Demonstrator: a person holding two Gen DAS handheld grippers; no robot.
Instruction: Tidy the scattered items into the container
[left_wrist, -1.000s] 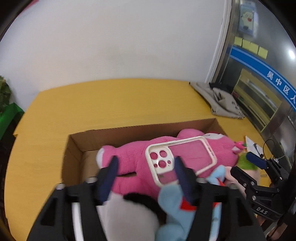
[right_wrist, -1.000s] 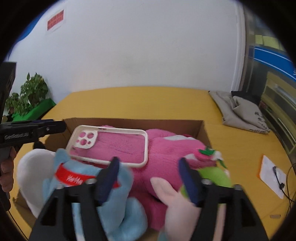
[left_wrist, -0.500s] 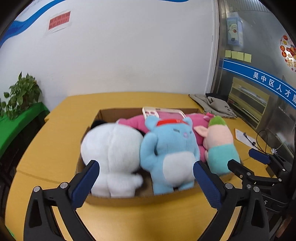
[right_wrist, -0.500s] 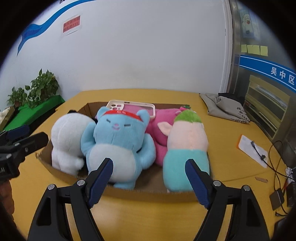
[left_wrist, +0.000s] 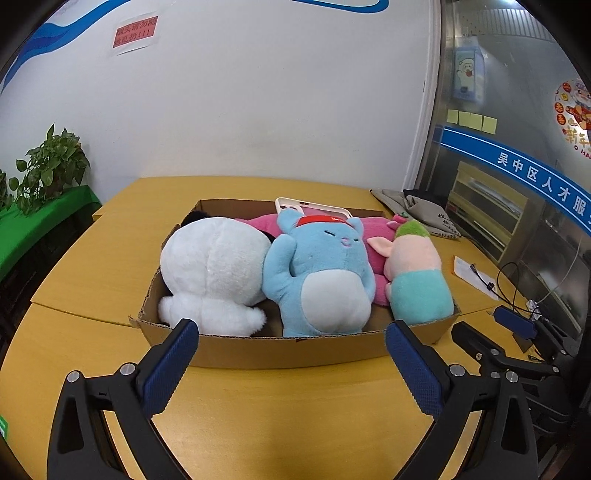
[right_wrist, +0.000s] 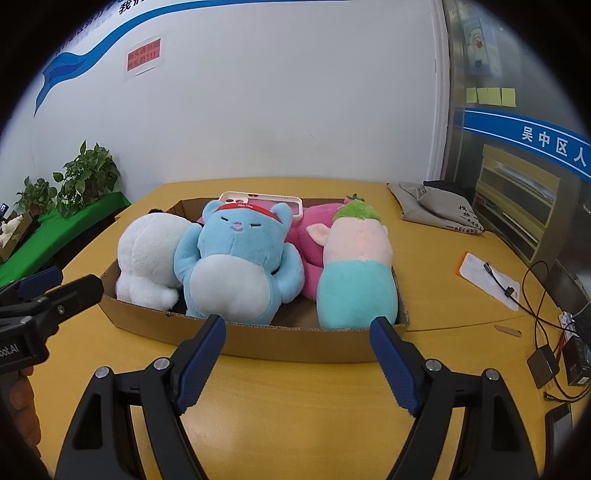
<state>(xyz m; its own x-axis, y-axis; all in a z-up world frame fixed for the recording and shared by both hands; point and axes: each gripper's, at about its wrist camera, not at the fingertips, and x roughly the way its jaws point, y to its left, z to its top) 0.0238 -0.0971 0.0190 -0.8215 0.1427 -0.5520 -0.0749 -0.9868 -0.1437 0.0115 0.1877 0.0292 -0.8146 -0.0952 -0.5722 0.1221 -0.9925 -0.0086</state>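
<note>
both my grippers, left (left_wrist: 291, 328) and right (right_wrist: 297, 326), gape empty just short of the cardboard box (left_wrist: 288, 349) packed with plush toys (left_wrist: 321, 273).

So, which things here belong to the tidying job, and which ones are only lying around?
Job:
- cardboard box
- white plush
- blue plush
- pink plush
- pig plush with green tuft
- phone case

Lying about:
- grey cloth bag
- paper with cable
- potted plants
- electronics at the table edge
</note>
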